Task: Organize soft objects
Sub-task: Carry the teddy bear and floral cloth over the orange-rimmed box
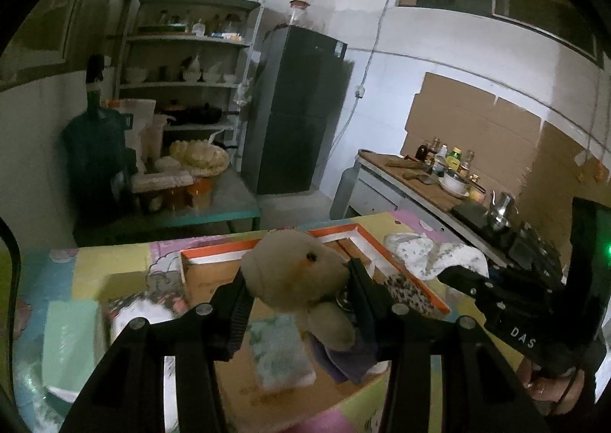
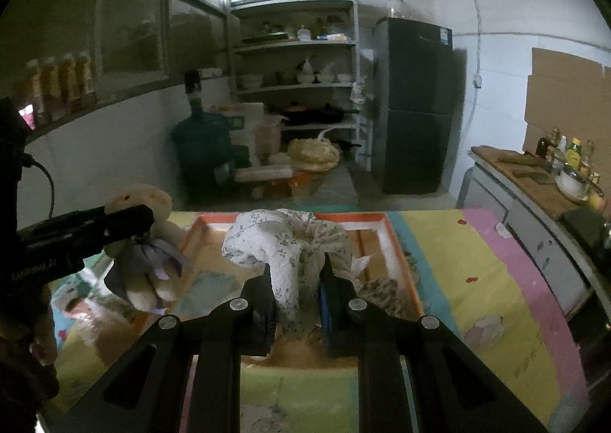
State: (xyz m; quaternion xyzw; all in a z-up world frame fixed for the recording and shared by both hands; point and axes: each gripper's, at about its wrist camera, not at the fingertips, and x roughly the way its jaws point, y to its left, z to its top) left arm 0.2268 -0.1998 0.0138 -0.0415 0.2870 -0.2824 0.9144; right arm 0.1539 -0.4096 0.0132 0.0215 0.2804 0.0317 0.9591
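Both hands are loaded here. The left gripper [image 1: 298, 291] is clenched on a beige plush toy [image 1: 294, 272], jaws pinching it at the neck, head poking up above the fingertips and the body with its purple cloth dangling below them. The right gripper [image 2: 296, 295] is clamped on a white floral cloth [image 2: 290, 253], a narrow neck of fabric squeezed between the pads while the rest blooms up and forward over the tips like a mushroom. Now the relation that matters: the orange-rimmed box [image 2: 397, 242] lies straight ahead of and below the right jaws, its open floor directly under the hanging cloth, its long side running away from the gripper. From the left wrist view the same box [image 1: 366, 238] sits ahead and slightly right of the jaws, with the toy already over its near half. So both loads look to be over or nearly over the box, and I'd judge the right hand the better lined up, dead centre on the opening. A speckled item [image 2: 382, 293] already rests inside, just right of the right jaws, so a drop wants to land left of that. The toy's long axis hangs vertical; it should go down feet first. Neither load touches the box floor yet, as far as I can tell.
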